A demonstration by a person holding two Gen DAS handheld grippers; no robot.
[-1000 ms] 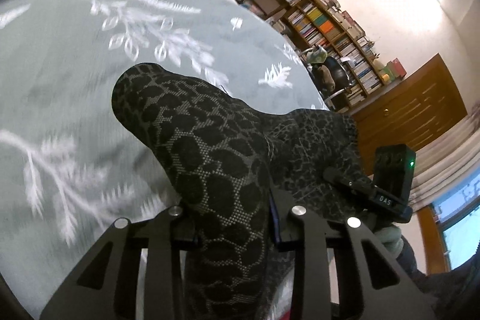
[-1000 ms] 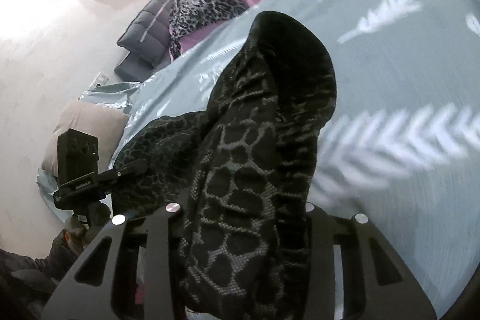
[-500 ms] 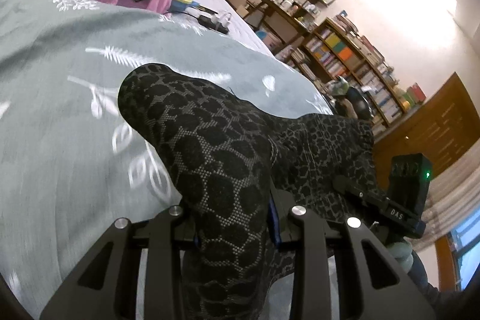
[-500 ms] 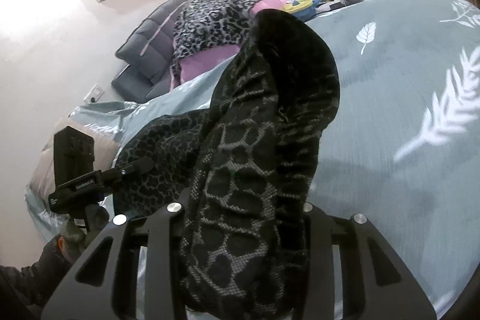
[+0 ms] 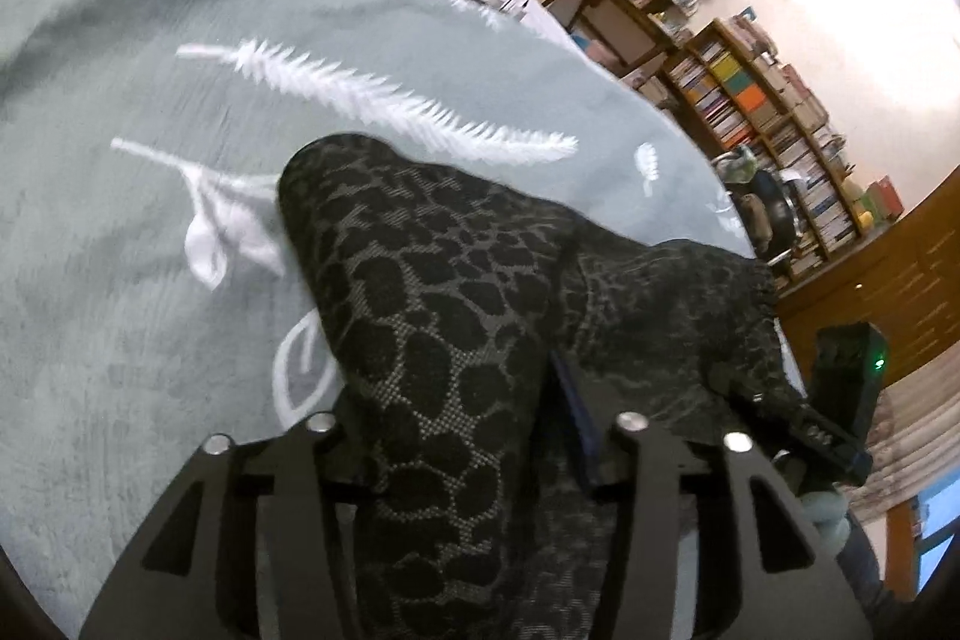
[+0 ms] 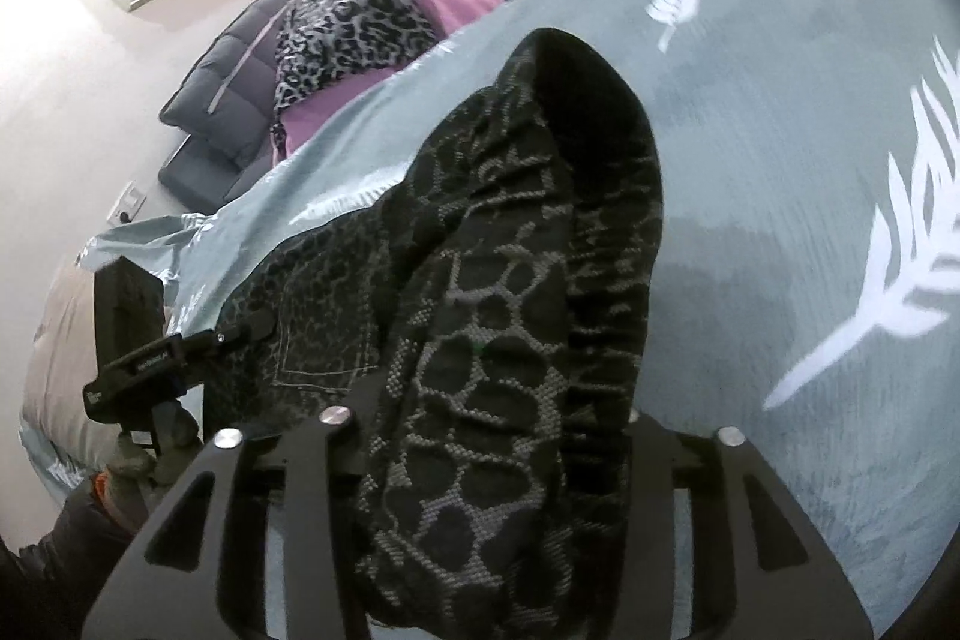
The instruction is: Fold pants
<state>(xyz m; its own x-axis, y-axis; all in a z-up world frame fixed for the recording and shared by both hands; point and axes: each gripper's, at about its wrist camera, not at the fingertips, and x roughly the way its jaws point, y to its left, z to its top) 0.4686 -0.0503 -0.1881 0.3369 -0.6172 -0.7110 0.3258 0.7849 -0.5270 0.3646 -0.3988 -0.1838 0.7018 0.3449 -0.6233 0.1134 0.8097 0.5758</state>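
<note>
Pants [image 5: 432, 316] bunched lengthwise between both grippers, pointing forward.

One pants [image 5: 444, 340], two claws [image 5: 462, 436], one bedspread [image 5: 150, 160]

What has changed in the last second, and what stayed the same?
Both tools carried the pants across the bed cover; the leaf prints beneath shifted. Nothing was let go. Both tools stay shut on the pants, which still drape over them.

The left gripper [image 5: 462, 466] is clamping a bunched fold of the leopard-print pants [image 5: 432, 316], which is draping over the grey-green bedspread [image 5: 120, 220]; a bookshelf [image 5: 774, 112] is standing far right.
</note>
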